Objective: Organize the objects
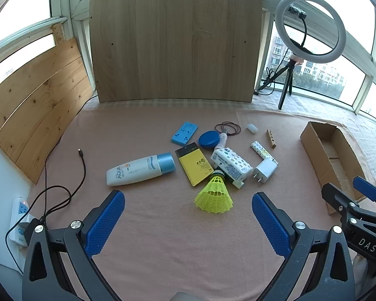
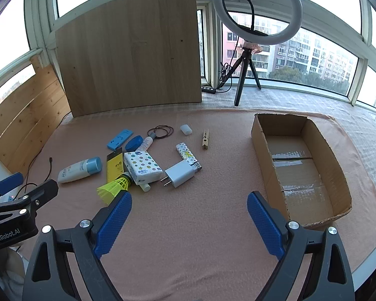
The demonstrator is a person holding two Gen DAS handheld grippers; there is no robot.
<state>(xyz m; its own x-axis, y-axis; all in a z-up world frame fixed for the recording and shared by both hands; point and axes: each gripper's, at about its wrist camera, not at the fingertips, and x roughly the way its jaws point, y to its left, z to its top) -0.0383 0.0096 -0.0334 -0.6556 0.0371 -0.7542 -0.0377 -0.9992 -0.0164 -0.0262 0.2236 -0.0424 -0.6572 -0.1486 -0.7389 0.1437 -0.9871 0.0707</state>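
Observation:
Several small items lie clustered on a pink cloth: a white lotion tube (image 1: 140, 169) with a blue cap, a yellow notepad (image 1: 194, 164), a yellow shuttlecock (image 1: 213, 193), a tissue pack (image 1: 231, 163), a white charger (image 1: 264, 169), a lighter (image 1: 262, 151), a clothespin (image 1: 271, 138), a blue round lid (image 1: 208, 139) and a blue phone stand (image 1: 184, 133). An open cardboard box (image 2: 337, 165) sits at the right, with nothing in it. My left gripper (image 1: 188, 222) hovers open in front of the cluster. My right gripper (image 2: 189, 222) hovers open, nearer the box; both hold nothing.
A wooden board (image 1: 174, 40) leans at the back and pine planks (image 1: 35, 110) at the left. A ring light on a tripod (image 2: 257, 10) stands back right. A black cable (image 1: 62, 188) runs to a power strip (image 1: 18, 215) at the left edge.

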